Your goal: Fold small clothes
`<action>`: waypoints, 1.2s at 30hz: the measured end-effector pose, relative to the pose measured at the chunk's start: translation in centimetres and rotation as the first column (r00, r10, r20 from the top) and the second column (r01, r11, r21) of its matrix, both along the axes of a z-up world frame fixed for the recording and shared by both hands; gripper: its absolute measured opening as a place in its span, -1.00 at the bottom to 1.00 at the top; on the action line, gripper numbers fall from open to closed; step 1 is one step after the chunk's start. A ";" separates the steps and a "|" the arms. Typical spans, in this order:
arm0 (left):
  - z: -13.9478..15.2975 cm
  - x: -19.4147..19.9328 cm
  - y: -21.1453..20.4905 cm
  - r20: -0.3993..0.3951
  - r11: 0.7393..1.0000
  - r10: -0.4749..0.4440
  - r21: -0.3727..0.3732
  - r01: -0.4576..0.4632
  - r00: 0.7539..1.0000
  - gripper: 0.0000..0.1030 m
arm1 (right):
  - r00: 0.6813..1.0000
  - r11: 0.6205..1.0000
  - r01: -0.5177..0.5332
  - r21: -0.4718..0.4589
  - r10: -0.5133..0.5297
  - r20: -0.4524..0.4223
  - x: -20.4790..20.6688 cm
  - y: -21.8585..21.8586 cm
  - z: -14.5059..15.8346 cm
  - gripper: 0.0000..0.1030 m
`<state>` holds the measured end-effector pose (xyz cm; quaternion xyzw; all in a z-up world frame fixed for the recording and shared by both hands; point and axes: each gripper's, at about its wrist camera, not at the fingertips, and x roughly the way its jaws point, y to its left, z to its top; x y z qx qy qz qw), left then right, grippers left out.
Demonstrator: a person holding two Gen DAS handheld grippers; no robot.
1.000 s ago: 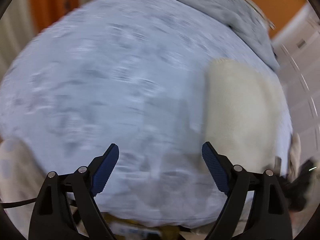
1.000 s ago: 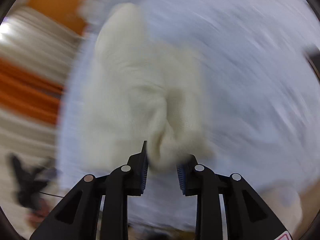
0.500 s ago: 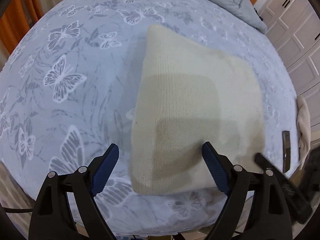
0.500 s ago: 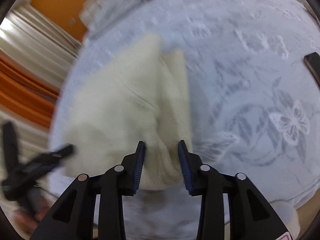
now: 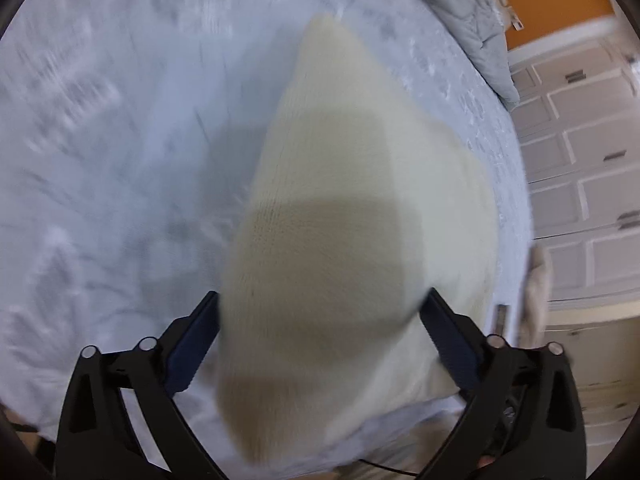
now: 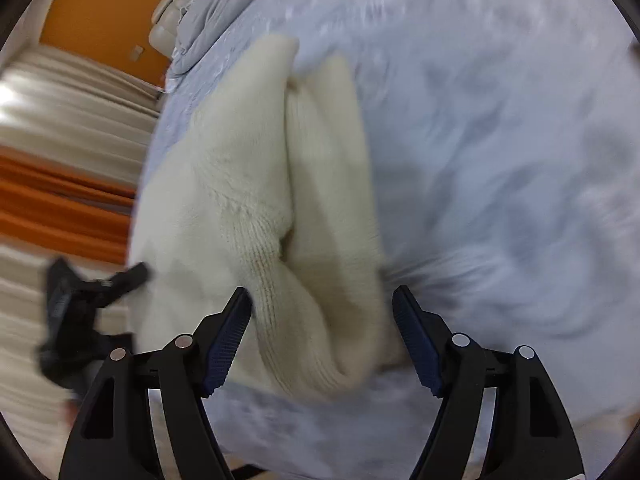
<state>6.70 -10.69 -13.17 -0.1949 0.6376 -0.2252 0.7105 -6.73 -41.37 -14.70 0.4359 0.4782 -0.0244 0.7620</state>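
The left tool (image 5: 320, 336) stands wide, its two blue-padded fingers (image 5: 192, 344) spread to either side of the cream knitted garment (image 5: 340, 240). The near end of the garment bulges up between those fingers and hides part of each pad; blur keeps it unclear whether the cloth actually presses on either one, though nothing is clamped.

The right tool (image 6: 322, 340) is also wide apart. A rolled, ribbed fold of the same cream knitted garment (image 6: 256, 184) lies in the gap between its fingers (image 6: 226, 344), closer to the left pad than to the right one, and neither pad pinches it. From this view the garment is doubled over, with two thick layers side by side running away from the tool.

The garment rests on the bed (image 5: 100, 160), which is covered in a pale blue patterned sheet, near the bed's edge. A grey quilt (image 5: 468, 12) is bunched at the far end of the bed. In the right wrist view the left tool (image 6: 80, 292) appears as a dark, blurred shape just beside the garment's edge.
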 end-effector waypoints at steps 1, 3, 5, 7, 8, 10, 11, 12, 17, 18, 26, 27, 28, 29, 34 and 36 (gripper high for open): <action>-0.7 0.2 -0.2 -0.030 1.000 0.008 -0.022 -0.008 1.000 0.90 | 1.000 1.000 0.009 0.012 -0.010 0.013 0.4 0.0 -0.4 0.59; -1.7 0.4 -0.7 -0.067 0.998 0.011 -0.066 -0.015 0.998 0.91 | 0.999 0.999 0.014 0.033 -0.015 0.047 1.1 0.1 -0.7 0.73; -2.8 0.7 -1.0 -0.112 0.995 0.024 -0.098 -0.035 0.993 0.91 | 0.999 0.999 0.030 0.039 -0.032 0.036 1.7 0.2 -0.7 0.85; -2.9 1.0 -1.3 -0.158 0.993 0.029 -0.105 -0.046 0.987 0.91 | 0.998 0.998 0.053 0.042 -0.053 0.018 2.3 0.3 -0.6 0.78; -2.5 1.0 -1.6 -0.162 0.995 0.017 -0.098 -0.034 0.987 0.87 | 0.998 0.997 0.061 0.044 -0.061 0.009 2.4 0.3 -0.4 0.69; -1.3 1.0 -1.9 -0.154 0.997 -0.015 -0.073 0.003 0.988 0.63 | 0.997 0.995 0.075 0.059 -0.076 0.018 2.0 0.1 0.4 -0.03; -0.4 0.8 -1.9 -0.147 0.997 -0.031 -0.073 0.020 0.989 0.41 | 0.996 0.994 0.078 0.073 -0.080 0.031 1.8 0.1 0.8 -0.12; 0.3 0.6 -1.9 -0.135 0.996 -0.050 -0.075 0.040 0.989 0.30 | 0.995 0.993 0.083 0.080 -0.087 0.047 1.3 0.2 1.5 -0.22; 3.9 -2.0 0.3 -0.117 0.980 -0.158 -0.142 0.141 0.981 -0.02 | 0.993 0.997 0.041 0.064 -0.048 0.105 -2.7 1.2 5.5 -0.27; 4.0 -3.1 1.0 -0.132 0.976 -0.177 -0.150 0.157 0.975 -0.02 | 0.994 0.997 0.034 0.074 -0.041 0.098 -3.8 1.6 5.7 -0.27; -2.5 -6.9 3.3 -0.267 0.993 -0.099 -0.087 0.078 0.959 0.54 | 0.998 0.992 0.042 0.117 -0.037 -0.043 -8.0 3.6 1.7 -0.15; -2.5 -6.5 2.9 -0.254 0.992 -0.100 -0.095 0.078 0.962 0.56 | 0.998 0.996 0.028 0.082 -0.023 -0.055 -7.3 3.6 2.0 -0.01; -2.5 -6.0 2.2 -0.234 0.991 -0.111 -0.096 0.091 0.966 0.64 | 0.998 0.998 0.016 0.060 -0.012 -0.069 -6.5 3.7 2.0 0.14; -2.5 -5.8 0.8 -0.218 0.991 -0.121 -0.091 0.103 0.968 0.66 | 0.997 0.999 0.000 0.052 0.004 -0.079 -5.8 3.8 1.7 0.16; -1.0 -5.3 -0.5 -0.187 0.987 -0.153 -0.083 0.139 0.970 0.20 | 0.998 0.998 0.043 0.037 -0.041 -0.046 -5.4 4.0 2.3 -0.25; 2.1 -5.4 -0.7 -0.116 0.980 -0.187 -0.090 0.177 0.975 0.00 | 0.999 0.999 0.044 0.010 -0.044 0.011 -5.4 4.6 4.7 -0.28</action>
